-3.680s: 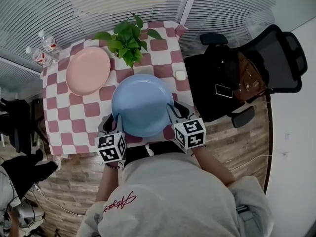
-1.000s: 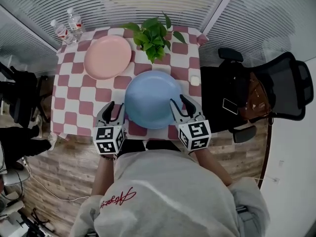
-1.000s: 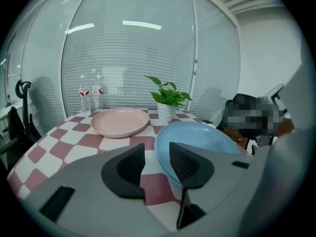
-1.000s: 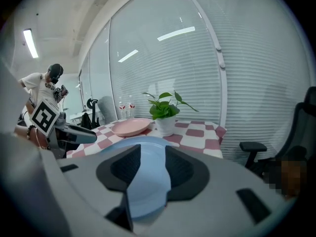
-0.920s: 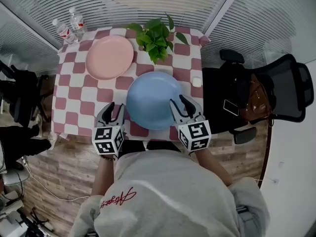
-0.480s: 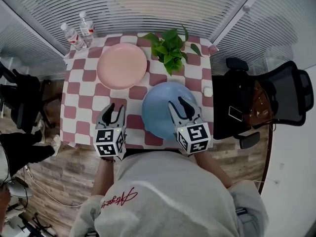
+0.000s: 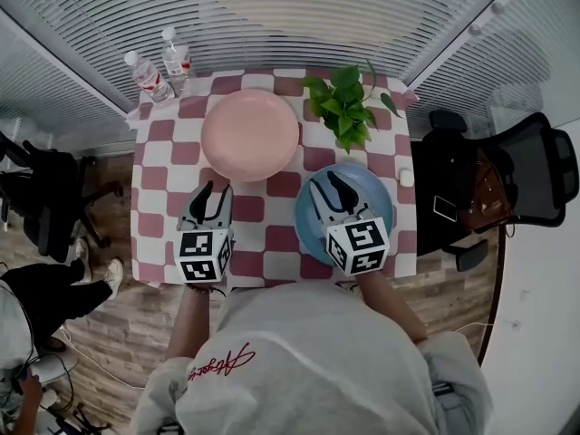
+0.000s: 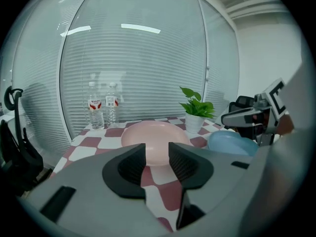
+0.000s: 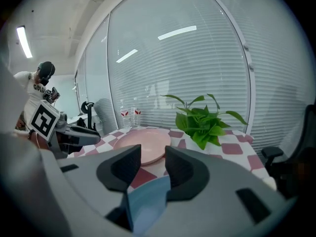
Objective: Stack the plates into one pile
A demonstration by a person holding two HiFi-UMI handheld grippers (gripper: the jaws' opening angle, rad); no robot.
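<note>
- Both grippers have shifted left across the checked table [image 7: 159, 179] since a second ago. The blue plate [image 7: 376, 202], which then lay between them, now lies under the right one.
- Left gripper [image 7: 216, 198]: its jaws have just been closing a little, yet they stand apart with nothing between them. It hovers over bare checked cloth, well to the left of the blue plate.
- Right gripper [image 7: 327, 188]: its jaws are spread and hang over the blue plate. The near part of the plate shows below the gap between them, with neither pad pressing on it.
- The pink plate [image 7: 250, 134] lies flat ahead of the left gripper and ahead-left of the right one, apart from the blue plate. Only cloth lies between it and the left gripper.
- A potted plant [image 7: 349, 107] stands straight ahead of the right gripper, past the blue plate's far rim and near the pink plate's right edge.
- Two water bottles [image 7: 147, 77] stand upright at the far corner, ahead-left of the left gripper.
- A small white object [image 7: 400, 178] sits just right of the blue plate, and a black office chair [image 7: 521, 170] stands beyond the table edge on that side.
</note>
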